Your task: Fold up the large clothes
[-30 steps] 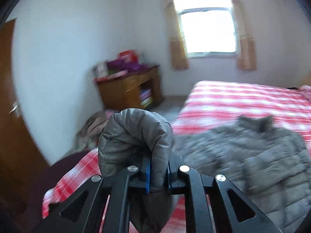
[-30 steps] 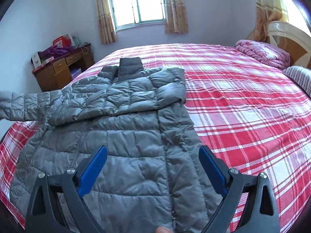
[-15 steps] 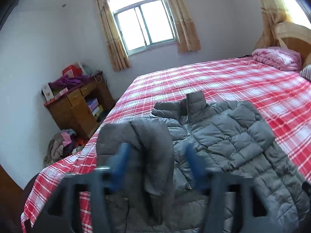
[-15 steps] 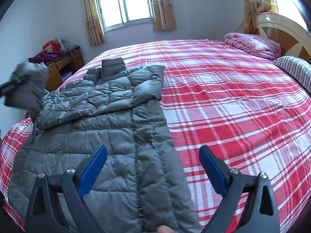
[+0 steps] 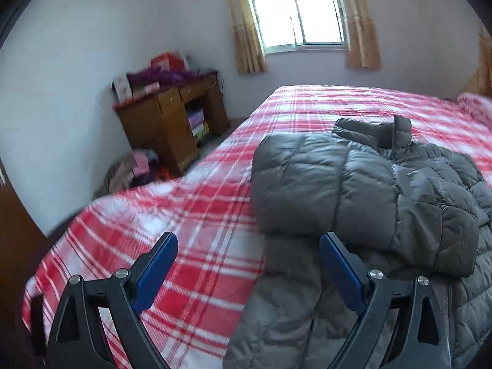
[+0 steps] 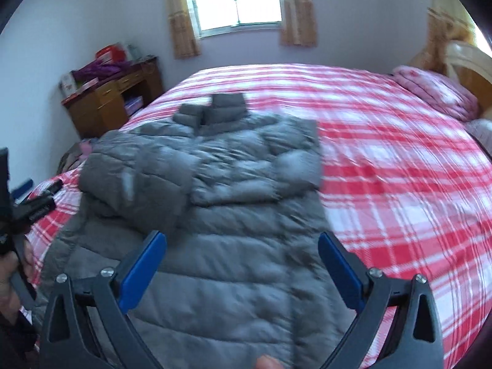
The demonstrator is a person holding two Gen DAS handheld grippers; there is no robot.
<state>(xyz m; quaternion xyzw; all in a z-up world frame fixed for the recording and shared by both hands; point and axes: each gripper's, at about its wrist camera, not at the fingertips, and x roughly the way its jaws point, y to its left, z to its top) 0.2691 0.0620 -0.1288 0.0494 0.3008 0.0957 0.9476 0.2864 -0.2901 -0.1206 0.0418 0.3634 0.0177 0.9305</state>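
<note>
A grey puffer jacket (image 5: 384, 190) lies front up on the red plaid bed (image 5: 190, 215), collar toward the window. Both sleeves are folded across its chest, and the left sleeve (image 5: 301, 184) rests loose on top. My left gripper (image 5: 248, 239) hovers low over the jacket's left edge with its jaws opening. The pads touch nothing and grip no cloth. In the right wrist view my right gripper (image 6: 242, 236) stands open above the jacket's (image 6: 233, 264) lower half, holding nothing. A hand (image 6: 12, 276) with the left tool shows at that view's left edge.
A wooden desk (image 5: 172, 123) piled with boxes stands by the wall left of the bed. A heap of clothes (image 5: 135, 169) lies on the floor before it. A folded pink quilt (image 6: 430, 92) and the headboard (image 6: 467, 64) sit at the far right.
My left gripper let go of the sleeve, which now lies across the jacket's chest. Its jaws spread wide and it dropped toward the bed's left edge. The right gripper stayed open and shifted slightly.
</note>
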